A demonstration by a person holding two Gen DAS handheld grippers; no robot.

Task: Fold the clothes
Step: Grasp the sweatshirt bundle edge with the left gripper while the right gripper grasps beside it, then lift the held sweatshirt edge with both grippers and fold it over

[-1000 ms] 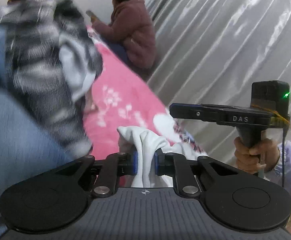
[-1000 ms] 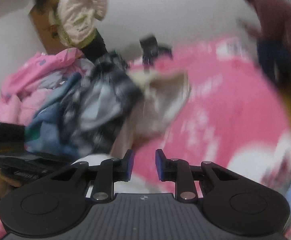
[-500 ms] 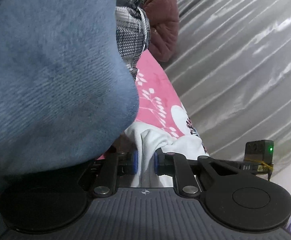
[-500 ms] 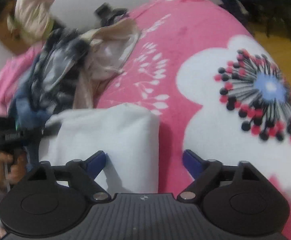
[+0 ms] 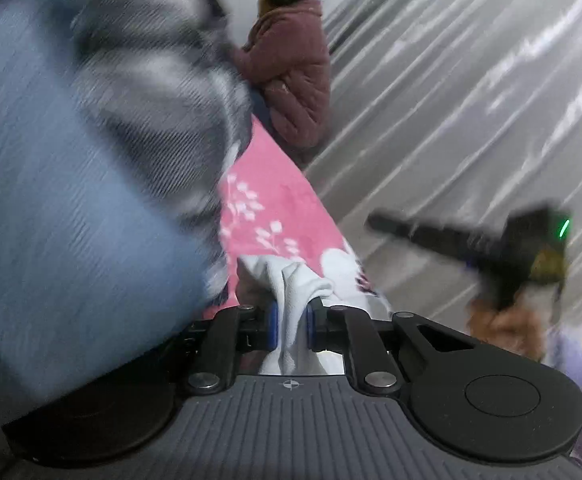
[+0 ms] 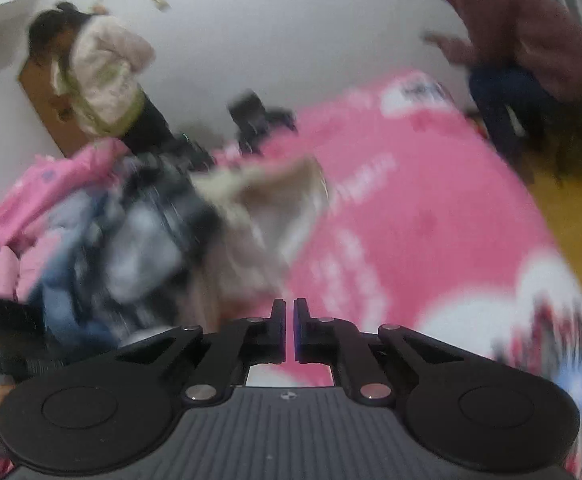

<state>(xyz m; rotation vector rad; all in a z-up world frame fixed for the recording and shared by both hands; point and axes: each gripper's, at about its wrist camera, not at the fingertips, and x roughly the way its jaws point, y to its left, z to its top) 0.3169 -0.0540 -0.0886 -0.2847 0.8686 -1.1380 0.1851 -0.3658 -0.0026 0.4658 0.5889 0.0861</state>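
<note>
Between my left gripper's [image 5: 290, 328] blue pads, a bunched fold of white cloth [image 5: 291, 280] is clamped. The cloth's long axis runs along the fingers: it rises from between the pads, spreads into a crumpled mass just ahead of the tips and lies on the pink blanket [image 5: 267, 184] beyond. Which end of the garment this is cannot be told.

Left wrist view only:
- A blue fabric [image 5: 51, 200] and a grey striped garment [image 5: 151, 92] fill the left half, close to the lens and blurred.
- My right gripper [image 5: 471, 240] appears from outside as a dark, blurred bar at right, with my hand [image 5: 507, 328] on its handle (a green light shows on its body).
- A person in a maroon jacket [image 5: 295, 76] sits at the far end of the blanket, beside a silvery curtain [image 5: 471, 100].

Right wrist view only:
- My right gripper [image 6: 289, 330] is closed, its pads nearly touching; nothing lies between them.
- A pile of clothes [image 6: 131, 232] sits left of the fingers: blue, dark patterned, beige and pink pieces, all blurred.
- The blanket [image 6: 411, 220] with white flower print stretches ahead and to the right.
- A second person in a cream jacket [image 6: 99, 76] stands at far left against the wall.
- The white cloth is not clearly identifiable here.
</note>
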